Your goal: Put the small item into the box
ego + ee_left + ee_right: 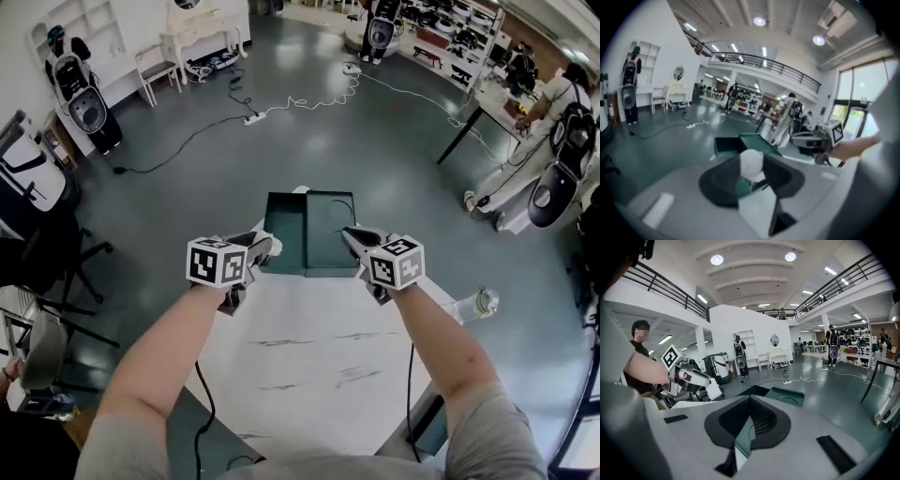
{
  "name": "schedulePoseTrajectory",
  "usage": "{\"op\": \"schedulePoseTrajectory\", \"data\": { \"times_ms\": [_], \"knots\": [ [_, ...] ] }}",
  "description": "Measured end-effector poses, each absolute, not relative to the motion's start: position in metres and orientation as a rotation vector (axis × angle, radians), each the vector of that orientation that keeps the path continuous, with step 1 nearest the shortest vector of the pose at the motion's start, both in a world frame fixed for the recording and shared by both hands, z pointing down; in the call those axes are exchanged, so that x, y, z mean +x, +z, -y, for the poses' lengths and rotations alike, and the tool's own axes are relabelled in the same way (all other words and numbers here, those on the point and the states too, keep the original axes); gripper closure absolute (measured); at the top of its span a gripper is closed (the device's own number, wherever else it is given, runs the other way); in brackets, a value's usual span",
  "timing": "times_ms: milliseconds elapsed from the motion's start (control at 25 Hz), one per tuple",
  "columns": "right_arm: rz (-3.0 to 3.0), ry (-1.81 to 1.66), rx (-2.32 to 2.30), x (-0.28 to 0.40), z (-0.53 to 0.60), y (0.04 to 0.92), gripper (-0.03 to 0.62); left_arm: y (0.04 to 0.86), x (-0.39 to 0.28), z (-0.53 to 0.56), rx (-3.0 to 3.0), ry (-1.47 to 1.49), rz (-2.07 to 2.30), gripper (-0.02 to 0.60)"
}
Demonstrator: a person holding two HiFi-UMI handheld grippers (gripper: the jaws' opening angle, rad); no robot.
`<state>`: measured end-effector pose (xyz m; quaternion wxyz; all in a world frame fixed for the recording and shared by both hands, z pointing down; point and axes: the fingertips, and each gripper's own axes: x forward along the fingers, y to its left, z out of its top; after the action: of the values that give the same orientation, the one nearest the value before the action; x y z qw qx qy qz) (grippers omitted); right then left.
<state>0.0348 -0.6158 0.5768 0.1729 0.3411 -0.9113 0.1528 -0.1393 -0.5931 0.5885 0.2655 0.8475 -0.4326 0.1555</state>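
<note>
A dark green box (286, 232) lies open at the far edge of the white table (309, 366), with its lid (332, 227) flat beside it on the right. My left gripper (270, 248) hovers at the box's near left corner. It is shut on a small white rounded item (751, 164), which sits between the pads in the left gripper view; the box (740, 143) lies just beyond. My right gripper (352, 240) is at the lid's near right corner, jaws together with nothing in them. In the right gripper view the box (783, 395) lies ahead and the left gripper (711, 391) is at the left.
A white bottle-like object (479, 302) stands off the table's right edge. Cables and a power strip (251, 118) lie on the grey floor beyond. Office chairs (56, 272) crowd the left, and a person (553, 103) stands at a desk at the far right.
</note>
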Motion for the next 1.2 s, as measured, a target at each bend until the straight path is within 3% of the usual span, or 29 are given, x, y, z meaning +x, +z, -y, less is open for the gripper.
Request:
{"op": "schedulePoseTrajectory", "data": {
  "times_ms": [520,1200],
  "knots": [
    [2.527,0.397,0.956,0.026,0.697,0.604,0.586,0.626,-0.116,0.695,2.218,0.488,1.152,0.425],
    [2.466,0.318,0.885,0.001,0.723,0.616,0.586,0.673,-0.096,0.735,2.221,0.864,1.145,0.423]
  ]
}}
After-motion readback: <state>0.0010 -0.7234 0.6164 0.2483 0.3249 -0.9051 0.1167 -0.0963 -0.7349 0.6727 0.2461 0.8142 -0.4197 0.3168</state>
